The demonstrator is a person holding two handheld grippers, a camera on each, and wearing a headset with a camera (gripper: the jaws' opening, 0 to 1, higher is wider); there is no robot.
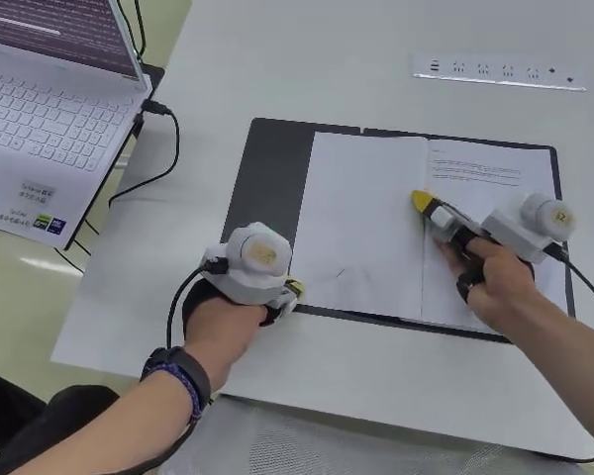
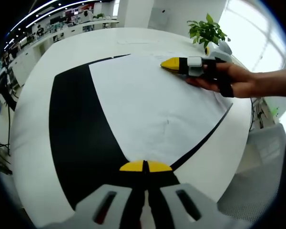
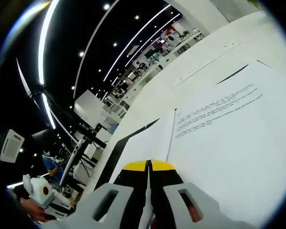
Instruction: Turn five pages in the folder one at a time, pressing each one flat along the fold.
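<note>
A black folder [image 1: 267, 168] lies open on the white table, with a blank white page [image 1: 361, 218] on its left side and a page with printed lines [image 1: 485, 173] on its right. My right gripper [image 1: 421, 201] is shut, its yellow tips resting on the paper at the fold [image 3: 169, 138]. In its own view the tips [image 3: 148, 165] meet just right of that fold. My left gripper [image 1: 292, 289] is shut too and sits at the folder's near left edge. Its tips [image 2: 145, 166] touch where the blank page [image 2: 152, 109] meets the black cover [image 2: 71, 124].
An open laptop [image 1: 49, 99] stands at the far left with a black cable [image 1: 163, 148] trailing toward the folder. A white power strip [image 1: 497, 71] lies at the back right. The table's near edge [image 1: 376, 411] runs close below the folder. A potted plant [image 2: 207, 28] stands beyond the table.
</note>
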